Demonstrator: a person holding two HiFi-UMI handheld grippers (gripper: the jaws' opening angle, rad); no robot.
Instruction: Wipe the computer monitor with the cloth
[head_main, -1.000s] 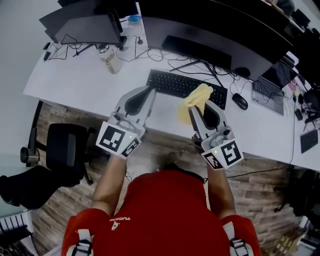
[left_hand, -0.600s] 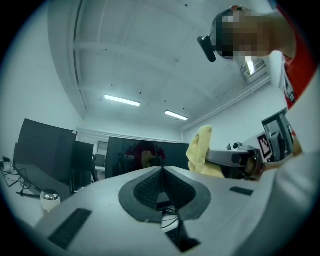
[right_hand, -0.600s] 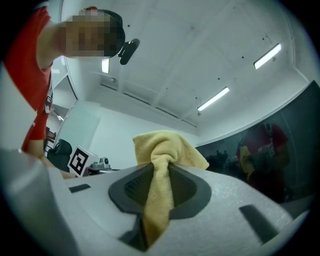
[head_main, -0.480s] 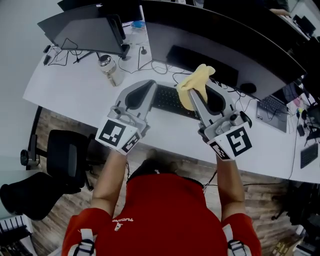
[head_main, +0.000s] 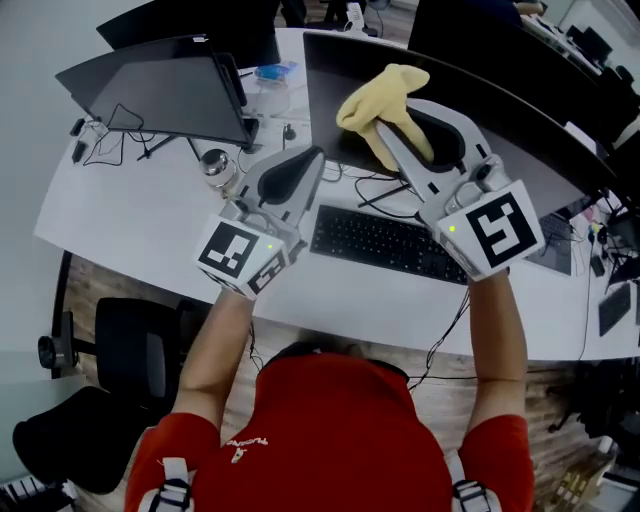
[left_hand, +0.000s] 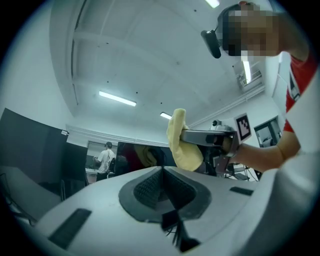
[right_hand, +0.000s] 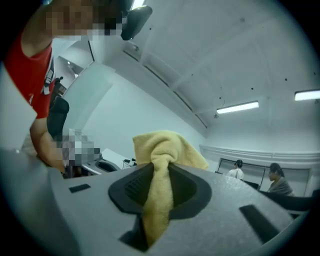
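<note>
A yellow cloth (head_main: 383, 92) hangs bunched from my right gripper (head_main: 384, 128), whose jaws are shut on it. It is held up in front of the wide curved monitor (head_main: 322, 95), near its left end; whether it touches the screen I cannot tell. In the right gripper view the cloth (right_hand: 167, 144) sits pinched between the jaws of the gripper (right_hand: 159, 171) and droops down. My left gripper (head_main: 312, 156) hovers to the left over the desk, shut with nothing in it. The left gripper view shows its closed tips (left_hand: 162, 172), the cloth (left_hand: 181, 145) and a dark screen (left_hand: 131, 159).
A black keyboard (head_main: 388, 243) lies on the white desk (head_main: 130, 230) below the grippers. A second monitor (head_main: 165, 92) stands at the left, with a bottle (head_main: 214, 166) and cables beside it. A laptop (head_main: 560, 255) lies at the right. An office chair (head_main: 130, 330) stands at the lower left.
Both grippers have risen and moved forward from the desk's front edge. The right one carried the cloth from over the keyboard up to the curved monitor's left part.
</note>
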